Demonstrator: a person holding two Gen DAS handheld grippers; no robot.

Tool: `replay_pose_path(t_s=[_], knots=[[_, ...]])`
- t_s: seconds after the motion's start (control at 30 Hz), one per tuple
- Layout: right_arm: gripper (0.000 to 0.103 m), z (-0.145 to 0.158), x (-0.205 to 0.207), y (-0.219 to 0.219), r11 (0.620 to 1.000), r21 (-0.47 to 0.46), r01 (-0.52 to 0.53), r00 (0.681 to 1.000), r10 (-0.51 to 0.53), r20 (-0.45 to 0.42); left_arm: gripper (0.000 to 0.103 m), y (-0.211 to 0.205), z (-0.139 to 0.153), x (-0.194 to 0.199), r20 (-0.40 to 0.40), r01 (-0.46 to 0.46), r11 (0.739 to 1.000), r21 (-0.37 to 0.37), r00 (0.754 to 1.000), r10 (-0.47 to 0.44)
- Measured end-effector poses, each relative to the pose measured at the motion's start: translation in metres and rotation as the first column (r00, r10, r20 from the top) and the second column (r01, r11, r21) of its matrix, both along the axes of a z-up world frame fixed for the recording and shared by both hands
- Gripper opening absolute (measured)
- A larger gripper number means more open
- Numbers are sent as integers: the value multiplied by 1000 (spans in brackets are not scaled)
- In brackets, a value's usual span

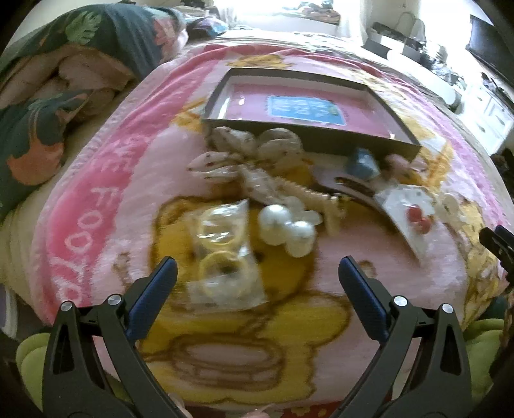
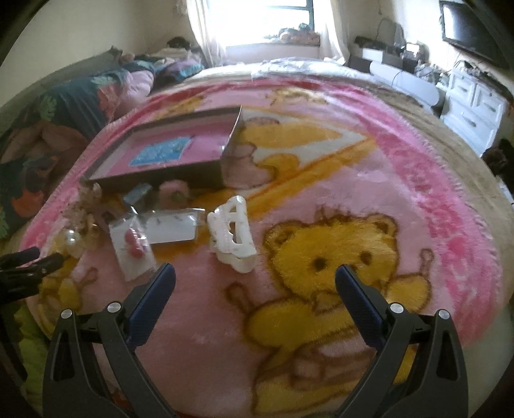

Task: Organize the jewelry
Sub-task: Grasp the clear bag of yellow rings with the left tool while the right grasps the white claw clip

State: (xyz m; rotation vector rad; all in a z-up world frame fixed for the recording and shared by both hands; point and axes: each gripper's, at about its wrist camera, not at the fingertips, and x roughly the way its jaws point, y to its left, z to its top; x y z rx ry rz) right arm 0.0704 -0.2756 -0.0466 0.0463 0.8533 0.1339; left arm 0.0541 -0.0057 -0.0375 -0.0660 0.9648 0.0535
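Note:
A shallow dark box (image 1: 308, 136) with a pink floor and a blue card lies on the pink bear blanket; it also shows in the right wrist view (image 2: 167, 180). In front of it is a pile of jewelry and hair pieces: a clear bag of yellow rings (image 1: 225, 254), big pearls (image 1: 286, 228), a cream bow (image 1: 257, 144), a card with red beads (image 1: 414, 218). My left gripper (image 1: 257, 270) is open, just short of the bag. My right gripper (image 2: 255, 276) is open and empty, just short of a white claw clip (image 2: 233, 234). The bead card also shows in the right wrist view (image 2: 135, 247).
The pink bear blanket (image 2: 353, 199) covers a bed. A floral quilt (image 1: 64, 80) is heaped at the left. A white dresser (image 2: 475, 106) and a TV (image 2: 472, 29) stand at the right. A window (image 2: 270, 22) is at the back.

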Motion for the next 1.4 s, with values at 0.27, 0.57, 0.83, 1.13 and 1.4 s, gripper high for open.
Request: replay_pose_path(t_s=[0.27,0.57,0.83,1.13,1.4], knots=[[98,-21,39,10,998,-4,-65,996,64,-60,94,28,-14,-2,-48,-43,996,-74,998,39],[68,-30,67,18,996,12,-87,992,87,-87,94,43,-29,8,-73,-46,981,-187,997,33],[36,-32,73,31,994,-24,-111,991,109,-78,89,44,-33,21,-56,-39,979,-198,998,28],[36,-22,60,29,994,-35,-102,994,100,-39,41,43,-22,23,-3,-17,991,-135,1000,16],[36,0,45,22,996,5,-89,996,89,14,31,48,-10,21,24,15,987,-162,1000,-11]])
